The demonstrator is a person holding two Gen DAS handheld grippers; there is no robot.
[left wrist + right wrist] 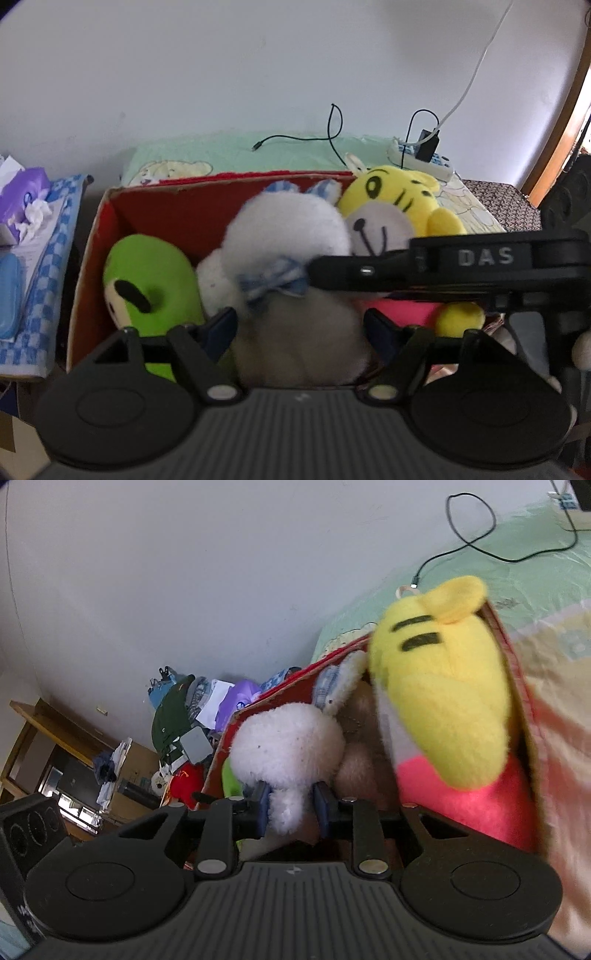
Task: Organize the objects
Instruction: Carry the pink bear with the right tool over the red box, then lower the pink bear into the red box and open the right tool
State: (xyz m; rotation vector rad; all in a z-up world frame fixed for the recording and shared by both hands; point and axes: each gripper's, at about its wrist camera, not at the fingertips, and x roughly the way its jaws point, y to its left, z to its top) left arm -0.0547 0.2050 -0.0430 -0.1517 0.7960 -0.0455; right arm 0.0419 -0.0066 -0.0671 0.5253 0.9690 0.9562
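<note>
A red cardboard box [155,206] holds several plush toys. A white rabbit plush [288,236] with a blue checked bow lies in the middle, a green plush [147,273] at the left, a yellow tiger plush [399,195] in pink at the right. My left gripper [299,325] is open around the rabbit's grey-white body, above the box. My right gripper [291,808] is shut on the white rabbit plush [288,746], pinching a limb. It crosses the left wrist view as a black bar [461,269]. The yellow tiger [443,686] leans on the box wall [517,672].
The box sits on a bed with a green sheet [229,155]. A black cable [332,136] and a white power strip [424,158] lie at the back. A blue checked cloth with a purple tissue pack [22,199] is at the left. Clutter and a wooden cabinet [74,753] stand beyond.
</note>
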